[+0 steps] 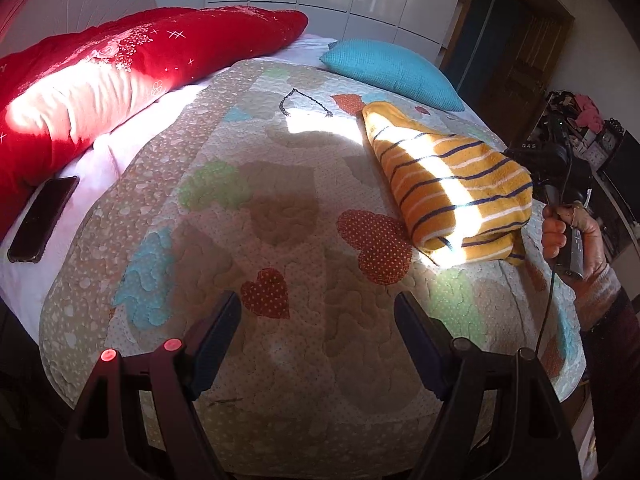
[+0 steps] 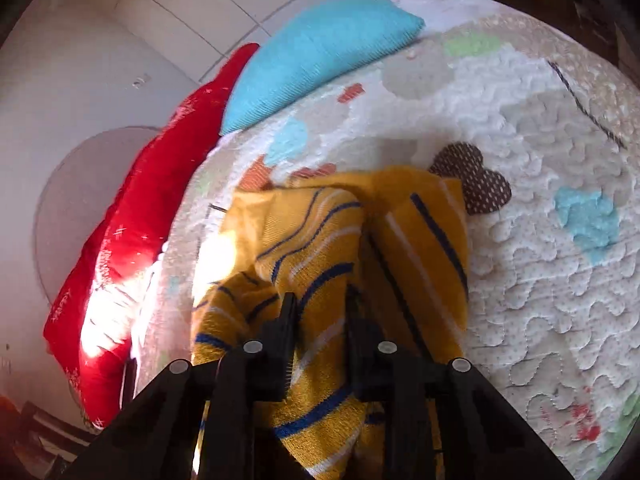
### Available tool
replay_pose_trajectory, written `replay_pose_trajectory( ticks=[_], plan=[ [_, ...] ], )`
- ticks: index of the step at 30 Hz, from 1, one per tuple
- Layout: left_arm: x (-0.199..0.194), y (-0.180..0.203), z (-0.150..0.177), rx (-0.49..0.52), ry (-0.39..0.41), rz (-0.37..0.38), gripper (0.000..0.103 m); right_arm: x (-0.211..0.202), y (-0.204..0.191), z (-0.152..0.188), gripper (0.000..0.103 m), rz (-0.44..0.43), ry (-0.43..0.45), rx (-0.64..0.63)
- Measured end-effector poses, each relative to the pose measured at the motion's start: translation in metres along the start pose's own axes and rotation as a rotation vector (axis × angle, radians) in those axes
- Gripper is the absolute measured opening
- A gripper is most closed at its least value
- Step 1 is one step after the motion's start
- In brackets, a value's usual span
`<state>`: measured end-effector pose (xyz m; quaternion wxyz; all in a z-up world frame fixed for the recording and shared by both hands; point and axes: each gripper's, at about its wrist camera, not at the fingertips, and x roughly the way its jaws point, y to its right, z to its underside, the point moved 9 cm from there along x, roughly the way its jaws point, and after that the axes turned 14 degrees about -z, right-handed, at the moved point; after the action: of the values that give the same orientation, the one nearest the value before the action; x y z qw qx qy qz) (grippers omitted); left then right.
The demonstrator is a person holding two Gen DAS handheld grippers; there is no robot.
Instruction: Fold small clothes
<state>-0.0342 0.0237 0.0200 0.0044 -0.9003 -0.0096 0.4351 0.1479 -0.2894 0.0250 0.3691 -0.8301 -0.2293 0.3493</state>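
Note:
A yellow fleece garment with navy and white stripes [image 1: 452, 184] lies on the patchwork quilt [image 1: 280, 208] at the right, one end lifted. My right gripper [image 2: 320, 304] is shut on a fold of the striped garment [image 2: 320, 248] and holds that end up off the quilt; it also shows in the left wrist view [image 1: 556, 168], held by a hand. My left gripper [image 1: 318, 312] is open and empty, low over the quilt's near middle, well left of the garment.
A red bolster [image 1: 100, 76] lies along the left side, a turquoise pillow [image 1: 392, 68] at the far end. A dark phone [image 1: 42, 220] rests on the white sheet at left. Cluttered shelves [image 1: 580, 120] stand beyond the bed's right edge.

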Motion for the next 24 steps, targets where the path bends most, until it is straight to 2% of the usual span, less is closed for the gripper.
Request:
replay_pose_trajectory(
  ticks=[1, 3, 4, 6, 7, 8, 9, 11, 12, 13, 14, 16, 18, 20, 21, 23, 24],
  plan=[
    [0.002, 0.003, -0.002, 0.006, 0.002, 0.012, 0.078, -0.012, -0.009, -0.004, 0.008, -0.006, 0.028, -0.033],
    [0.007, 0.013, -0.01, 0.018, 0.005, 0.033, 0.078, -0.037, -0.018, -0.013, 0.008, 0.002, 0.093, -0.079],
    [0.011, 0.022, -0.015, 0.026, 0.002, 0.047, 0.078, -0.048, -0.018, -0.018, 0.008, 0.036, 0.122, -0.105],
    [0.016, 0.045, -0.026, 0.047, 0.007, 0.101, 0.078, -0.059, -0.01, -0.021, 0.008, 0.181, 0.141, -0.164],
    [0.018, 0.057, -0.032, 0.062, 0.014, 0.119, 0.078, -0.061, -0.001, -0.021, 0.009, 0.285, 0.134, -0.188],
    [0.021, 0.069, -0.039, 0.082, 0.024, 0.127, 0.078, -0.062, 0.008, -0.02, 0.011, 0.347, 0.124, -0.193],
    [0.024, 0.082, -0.045, 0.109, 0.042, 0.137, 0.078, -0.064, 0.014, -0.019, 0.011, 0.348, 0.116, -0.173],
    [0.029, 0.11, -0.056, 0.187, 0.079, 0.148, 0.078, -0.075, 0.025, -0.014, 0.013, 0.276, 0.127, -0.098],
    [0.032, 0.124, -0.059, 0.235, 0.094, 0.15, 0.078, -0.081, 0.027, -0.011, 0.028, 0.224, 0.13, -0.065],
    [0.036, 0.137, -0.062, 0.287, 0.111, 0.151, 0.078, -0.083, 0.026, -0.006, 0.05, 0.168, 0.128, -0.038],
    [0.04, 0.15, -0.064, 0.341, 0.131, 0.144, 0.078, -0.085, 0.024, 0.001, 0.057, 0.117, 0.124, -0.022],
    [0.046, 0.174, -0.066, 0.437, 0.172, 0.136, 0.078, -0.081, 0.02, 0.014, 0.061, 0.054, 0.097, -0.01],
    [0.053, 0.197, -0.066, 0.5, 0.189, 0.156, 0.078, -0.065, 0.018, 0.027, 0.061, 0.034, 0.054, 0.002],
    [0.062, 0.215, -0.064, 0.537, 0.174, 0.158, 0.077, -0.049, 0.023, 0.038, 0.061, 0.043, 0.023, 0.008],
    [0.067, 0.223, -0.06, 0.565, 0.151, 0.166, 0.072, -0.041, 0.025, 0.041, 0.061, 0.034, 0.021, 0.017],
    [0.078, 0.233, -0.053, 0.634, 0.123, 0.111, 0.017, -0.028, 0.023, 0.046, 0.034, -0.059, 0.007, 0.056],
    [0.078, 0.233, -0.051, 0.647, 0.12, 0.096, 0.016, -0.023, 0.022, 0.047, 0.016, -0.087, -0.008, 0.072]
  ],
)
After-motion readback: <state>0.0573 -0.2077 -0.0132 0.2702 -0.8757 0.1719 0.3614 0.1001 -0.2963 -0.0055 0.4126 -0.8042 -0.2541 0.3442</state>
